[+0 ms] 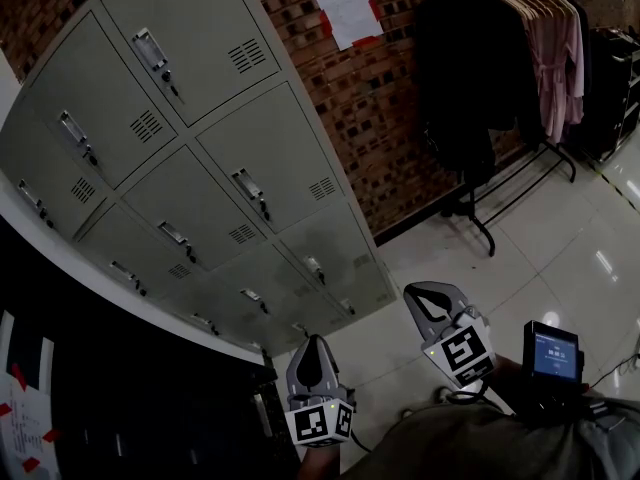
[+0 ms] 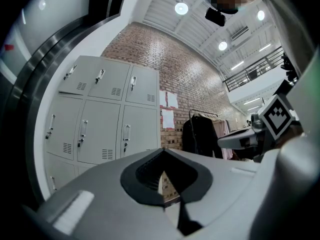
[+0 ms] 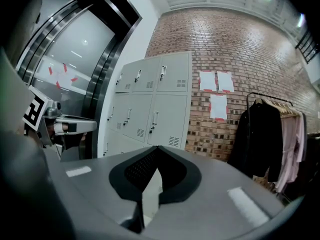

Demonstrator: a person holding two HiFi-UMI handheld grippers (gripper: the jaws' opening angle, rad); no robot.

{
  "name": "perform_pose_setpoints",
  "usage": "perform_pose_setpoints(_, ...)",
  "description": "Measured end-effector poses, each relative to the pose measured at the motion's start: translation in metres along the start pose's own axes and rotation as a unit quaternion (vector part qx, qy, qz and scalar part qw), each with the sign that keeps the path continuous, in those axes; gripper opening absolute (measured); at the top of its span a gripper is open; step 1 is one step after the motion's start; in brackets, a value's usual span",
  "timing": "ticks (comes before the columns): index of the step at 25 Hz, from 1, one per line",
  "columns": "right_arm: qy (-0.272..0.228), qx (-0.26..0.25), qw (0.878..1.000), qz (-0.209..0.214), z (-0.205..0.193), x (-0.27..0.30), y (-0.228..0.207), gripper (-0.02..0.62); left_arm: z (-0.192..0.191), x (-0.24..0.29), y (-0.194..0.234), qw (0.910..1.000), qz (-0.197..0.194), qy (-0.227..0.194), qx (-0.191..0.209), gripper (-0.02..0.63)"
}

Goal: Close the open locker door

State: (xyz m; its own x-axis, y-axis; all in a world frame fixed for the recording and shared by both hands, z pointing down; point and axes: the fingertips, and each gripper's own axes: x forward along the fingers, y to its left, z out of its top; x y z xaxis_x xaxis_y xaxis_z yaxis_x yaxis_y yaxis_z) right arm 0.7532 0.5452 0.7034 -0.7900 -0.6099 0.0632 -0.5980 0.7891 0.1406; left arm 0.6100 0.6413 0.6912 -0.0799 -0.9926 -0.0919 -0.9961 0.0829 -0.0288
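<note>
A bank of grey metal lockers [image 1: 200,168] stands against the brick wall, and every door I can see lies flush, each with a small handle and vent slots. The same lockers [image 2: 100,119] fill the left of the left gripper view, and the lockers [image 3: 150,104] sit mid-frame in the right gripper view. My left gripper [image 1: 318,366] hangs low in the head view, well short of the lockers, jaws together with nothing between them. My right gripper [image 1: 432,306] is beside it to the right, also shut and empty. Neither touches a door.
A clothes rack [image 1: 520,58] with dark and pink garments stands right of the lockers. Papers [image 1: 345,8] are taped to the brick wall. A dark metal door frame [image 1: 120,398] borders the lockers on the left. Glossy white floor tiles [image 1: 560,258] lie ahead. A small screen [image 1: 551,353] sits at the lower right.
</note>
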Motion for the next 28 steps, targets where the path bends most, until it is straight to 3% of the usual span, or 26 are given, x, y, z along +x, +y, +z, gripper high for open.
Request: perform_pose_setpoints(28, 0.008, -0.010, 1.000, -0.002, -0.004, 0.016, -0.014, 0.006, -0.003, 0.020, 0.003, 1.0000, -0.001, 0.002, 0.007, 0.002)
